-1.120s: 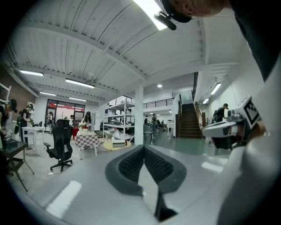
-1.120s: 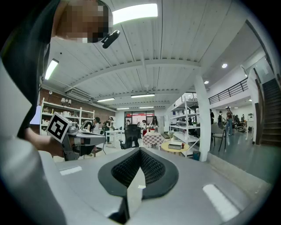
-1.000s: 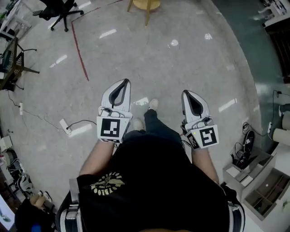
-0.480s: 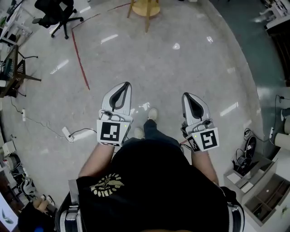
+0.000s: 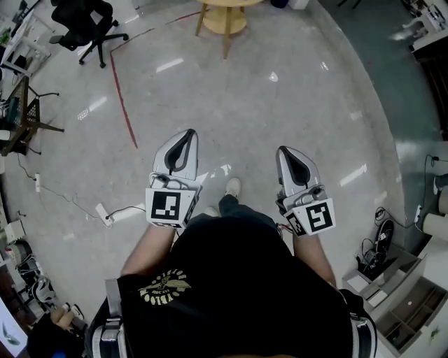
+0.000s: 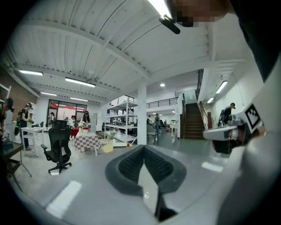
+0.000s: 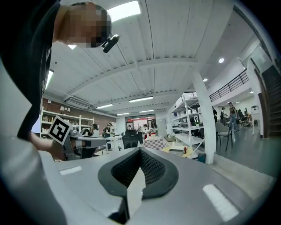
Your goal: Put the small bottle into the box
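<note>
nearest in the head view, a person's black t-shirt with a gold emblem (image 5: 210,287) fills the bottom edge, and two bare forearms are held out from it. the left gripper (image 5: 187,134), a white two-jaw tool with a square-marker cube, is held at the left. it is level with the right gripper (image 5: 286,151) of the same white build at the right, and the two are kept well apart. in the left gripper view the black ribbed pads (image 6: 131,165) are seen pressed together at the tips, with nothing pinched between them. in the right gripper view the black pads (image 7: 151,169) are likewise closed tight on each other, and nothing is gripped.

a little farther, between the grippers, a white shoe (image 5: 233,187) is planted on the polished grey speckled floor (image 5: 280,98). at the near right a white open box divided into compartments (image 5: 406,311) is set among other clutter; whether it is the task's box cannot be told. the small bottle cannot be made out in any view. at the left a white power strip (image 5: 103,213) with its cable is laid on the floor.

farther off, a thin red line (image 5: 123,87) is drawn across the floor. at the far left a black wheeled office chair (image 5: 84,17) is parked, and at the far middle a round pale wooden stool (image 5: 224,12) is stood.
</note>
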